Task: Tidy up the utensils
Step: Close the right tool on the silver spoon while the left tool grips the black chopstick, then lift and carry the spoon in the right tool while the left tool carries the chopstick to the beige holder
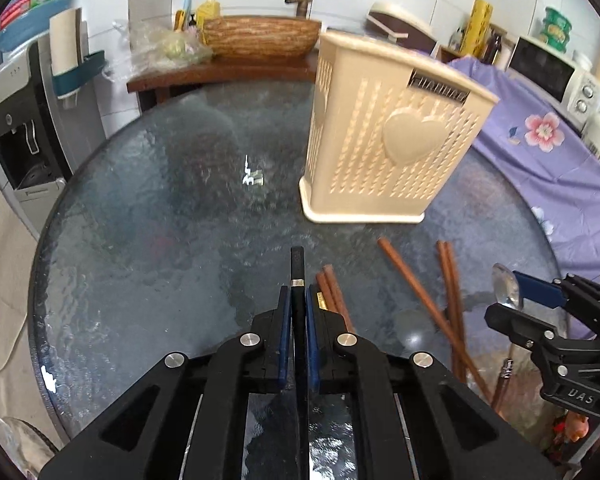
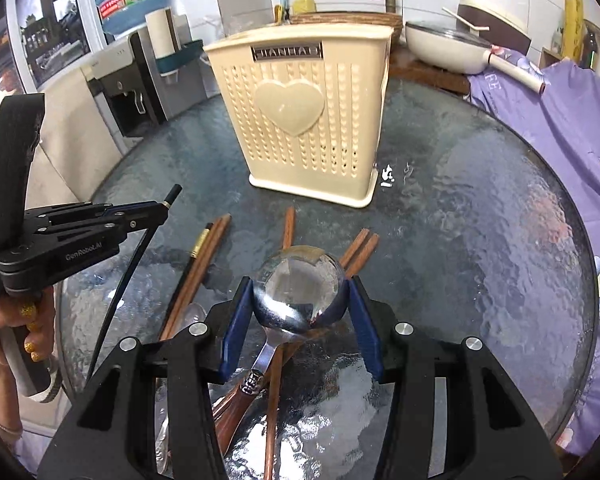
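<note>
Cream plastic utensil holder, perforated, heart on its front, stands upright toward the far side of the round textured-glass surface. Left tool is clamped tight on a single black chopstick with a silver band; the stick's tip pokes forward past the blue pads, lifted off the glass. Right tool sits about half open with its blue pads pressed against both sides of a metal spoon's bowl; the spoon's brown handle runs back under the tool. Brown wooden chopsticks lie scattered loose on the glass between the two tools and the holder, some crossing each other, and one black chopstick with a gold band lies beside a brown pair. A hand with glittery yellow nails grips the left tool's handle. Purple floral cloth hangs at the right edge of the surface.
</note>
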`<act>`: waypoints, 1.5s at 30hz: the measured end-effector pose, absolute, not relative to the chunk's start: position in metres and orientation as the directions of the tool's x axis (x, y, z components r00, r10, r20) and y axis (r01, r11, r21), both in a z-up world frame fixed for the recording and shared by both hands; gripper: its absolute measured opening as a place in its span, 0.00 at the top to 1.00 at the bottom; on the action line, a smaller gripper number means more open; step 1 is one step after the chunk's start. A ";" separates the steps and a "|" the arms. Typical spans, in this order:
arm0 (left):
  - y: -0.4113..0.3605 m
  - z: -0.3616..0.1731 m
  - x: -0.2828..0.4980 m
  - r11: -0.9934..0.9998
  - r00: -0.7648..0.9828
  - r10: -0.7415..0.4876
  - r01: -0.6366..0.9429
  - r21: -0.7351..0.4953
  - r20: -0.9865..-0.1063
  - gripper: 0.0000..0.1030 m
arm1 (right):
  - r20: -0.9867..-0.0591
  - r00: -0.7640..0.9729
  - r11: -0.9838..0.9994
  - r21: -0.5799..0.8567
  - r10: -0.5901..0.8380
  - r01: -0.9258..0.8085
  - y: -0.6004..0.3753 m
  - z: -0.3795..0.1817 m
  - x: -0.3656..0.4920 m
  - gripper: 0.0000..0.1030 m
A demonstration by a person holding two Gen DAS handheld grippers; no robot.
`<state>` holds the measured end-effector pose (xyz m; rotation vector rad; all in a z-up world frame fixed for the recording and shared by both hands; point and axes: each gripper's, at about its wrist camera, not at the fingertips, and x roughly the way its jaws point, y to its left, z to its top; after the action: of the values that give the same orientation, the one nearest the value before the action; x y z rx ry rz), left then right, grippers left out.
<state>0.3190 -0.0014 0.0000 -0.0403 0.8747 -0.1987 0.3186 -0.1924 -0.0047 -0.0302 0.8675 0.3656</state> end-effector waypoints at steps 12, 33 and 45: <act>0.004 0.037 0.288 0.976 0.710 -0.217 0.170 -0.137 -0.670 0.93 | -0.656 0.688 0.928 0.053 0.310 -0.368 -0.191 0.030 0.283 0.53; 0.006 0.078 0.256 0.974 0.818 -0.228 0.184 -0.134 -0.528 0.93 | -0.591 0.736 0.919 0.027 0.331 -0.392 -0.192 0.060 0.266 0.53; 0.008 0.103 0.251 0.970 0.855 -0.242 0.196 -0.147 -0.458 0.93 | -0.559 0.766 0.925 0.010 0.319 -0.379 -0.195 0.078 0.268 0.53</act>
<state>0.2510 0.0076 0.1028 -0.0961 0.4932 -0.2309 0.2682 -0.1948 0.0783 -0.1059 0.5869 0.3801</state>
